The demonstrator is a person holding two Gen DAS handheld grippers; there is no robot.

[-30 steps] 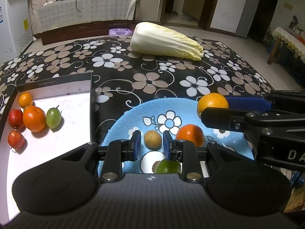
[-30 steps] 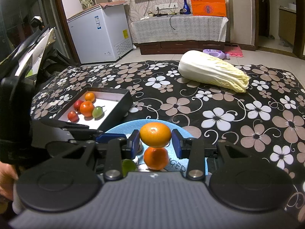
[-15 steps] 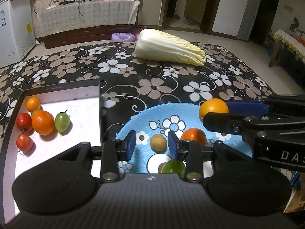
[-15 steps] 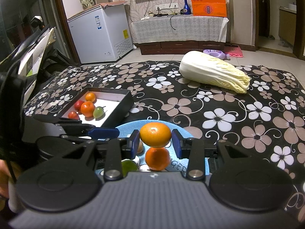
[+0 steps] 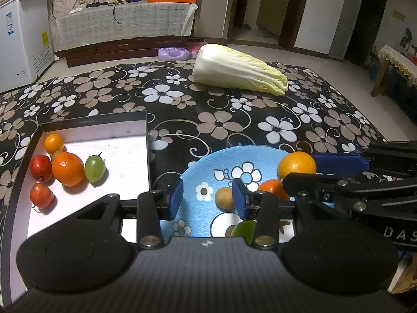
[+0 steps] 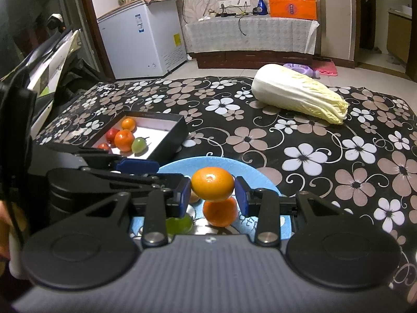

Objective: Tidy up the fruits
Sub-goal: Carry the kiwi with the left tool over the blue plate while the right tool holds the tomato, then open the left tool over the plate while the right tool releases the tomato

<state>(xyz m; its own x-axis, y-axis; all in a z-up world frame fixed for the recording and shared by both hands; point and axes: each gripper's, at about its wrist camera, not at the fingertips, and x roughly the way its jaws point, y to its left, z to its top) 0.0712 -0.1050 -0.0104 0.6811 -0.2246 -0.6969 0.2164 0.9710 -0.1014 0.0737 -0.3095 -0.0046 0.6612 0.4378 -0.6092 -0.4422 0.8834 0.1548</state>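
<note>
While clamped between the blue pads of the right gripper (image 6: 212,195), a round orange mandarin (image 6: 212,184) hangs over the blue flowered round plate (image 5: 256,155). Left gripper (image 5: 207,198): jaws just opening, nothing gripped. On the plate: small tan fruit (image 5: 224,197), second orange (image 6: 219,214), green fruit (image 6: 179,223). In the black, white-lined box (image 5: 122,156): two oranges, two red fruits, one green.

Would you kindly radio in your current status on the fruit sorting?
Right gripper shut on orange above plate. Left gripper jaws just opened, nothing clamped. Five fruits in box. Path clear.
</note>
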